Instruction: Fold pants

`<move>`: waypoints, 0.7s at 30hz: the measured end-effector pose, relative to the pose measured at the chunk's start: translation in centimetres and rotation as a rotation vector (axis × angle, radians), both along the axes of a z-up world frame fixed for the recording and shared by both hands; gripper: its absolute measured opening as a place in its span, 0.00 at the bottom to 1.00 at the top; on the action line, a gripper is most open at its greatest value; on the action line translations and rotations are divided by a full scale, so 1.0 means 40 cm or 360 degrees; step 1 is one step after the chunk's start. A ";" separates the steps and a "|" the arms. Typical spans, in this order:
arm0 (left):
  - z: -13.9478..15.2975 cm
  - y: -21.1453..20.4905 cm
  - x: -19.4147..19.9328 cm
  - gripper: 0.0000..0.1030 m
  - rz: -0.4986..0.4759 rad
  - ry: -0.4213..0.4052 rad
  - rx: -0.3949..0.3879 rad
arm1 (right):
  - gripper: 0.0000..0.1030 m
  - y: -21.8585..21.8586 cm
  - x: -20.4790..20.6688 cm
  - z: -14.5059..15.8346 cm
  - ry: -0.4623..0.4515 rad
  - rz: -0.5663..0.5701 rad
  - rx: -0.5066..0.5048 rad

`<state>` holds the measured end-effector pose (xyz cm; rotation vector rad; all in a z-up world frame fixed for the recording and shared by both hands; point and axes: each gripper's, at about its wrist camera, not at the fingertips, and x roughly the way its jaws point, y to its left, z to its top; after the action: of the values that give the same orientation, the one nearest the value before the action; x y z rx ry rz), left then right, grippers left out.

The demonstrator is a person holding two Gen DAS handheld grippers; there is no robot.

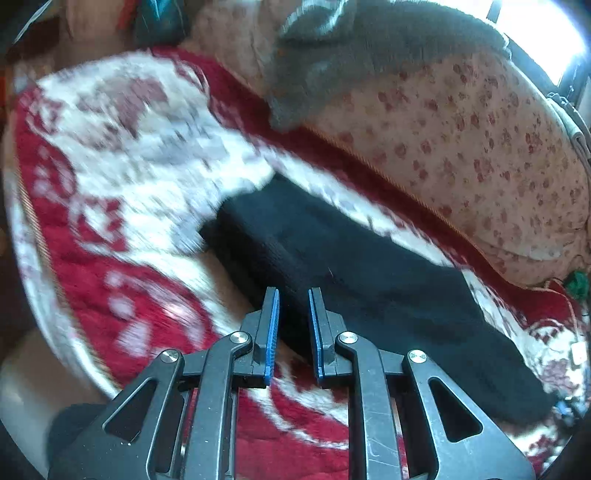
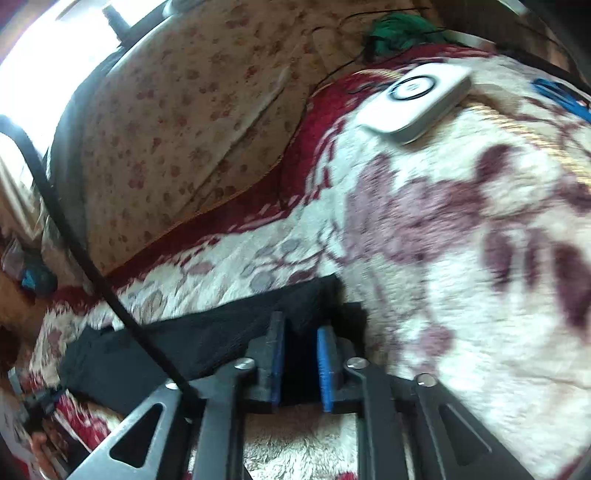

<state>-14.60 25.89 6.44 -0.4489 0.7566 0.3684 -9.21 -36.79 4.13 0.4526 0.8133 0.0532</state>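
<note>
The black pants [image 1: 369,291] lie folded lengthwise in a long band on a red and white patterned blanket [image 1: 122,177]. My left gripper [image 1: 293,295] hovers over the near edge of the pants, jaws a little apart with nothing clamped. In the right wrist view, the pants [image 2: 207,339] stretch to the left. My right gripper [image 2: 301,328] stands at their end, and black cloth lies between the blue pads [image 2: 327,354], with a gap showing.
A floral cushion [image 1: 461,147] runs along the back with dark grey clothing [image 1: 369,48] on it. A white flat device [image 2: 415,99] lies on the blanket [image 2: 461,258] at the far right. Green yarn [image 2: 399,33] and a black cable [image 2: 74,236] are nearby.
</note>
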 end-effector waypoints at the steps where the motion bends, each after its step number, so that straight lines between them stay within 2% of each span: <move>1: 0.019 -0.002 -0.011 0.13 -0.0004 -0.0031 0.0041 | 0.35 -0.014 -0.006 0.009 -0.0009 -0.0012 0.0037; 3: 0.047 -0.010 -0.019 0.13 -0.0040 -0.0066 0.0099 | 0.35 -0.025 -0.005 0.021 0.0004 0.0010 0.0069; 6: 0.080 -0.042 -0.003 0.15 -0.0171 -0.0094 0.0134 | 0.35 -0.006 0.014 0.043 -0.0009 0.0131 -0.0007; 8: 0.095 -0.091 0.031 0.37 -0.0359 -0.0086 0.0105 | 0.35 0.023 0.047 0.032 0.0053 0.0286 -0.0067; 10: 0.105 -0.147 0.060 0.43 -0.0538 -0.0118 0.0059 | 0.35 0.053 0.081 0.010 0.0101 0.0426 -0.0154; 12: 0.104 -0.231 0.102 0.43 -0.0776 -0.0097 0.0031 | 0.35 0.082 0.113 -0.009 0.0181 0.0534 -0.0280; 15: 0.088 -0.340 0.162 0.43 -0.1042 -0.0023 -0.0036 | 0.35 0.127 0.148 -0.034 0.0272 0.0734 -0.0500; 18: 0.070 -0.440 0.211 0.43 -0.1240 0.0025 -0.0082 | 0.36 0.158 0.171 -0.066 0.0372 0.0939 -0.0672; 21: 0.063 -0.524 0.257 0.43 -0.1392 0.0056 -0.0002 | 0.39 0.166 0.194 -0.077 0.0400 0.1065 -0.0741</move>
<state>-4.31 4.92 8.94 -0.0815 0.9121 -0.4435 -1.45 -30.14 1.06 -0.2721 1.1606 0.4243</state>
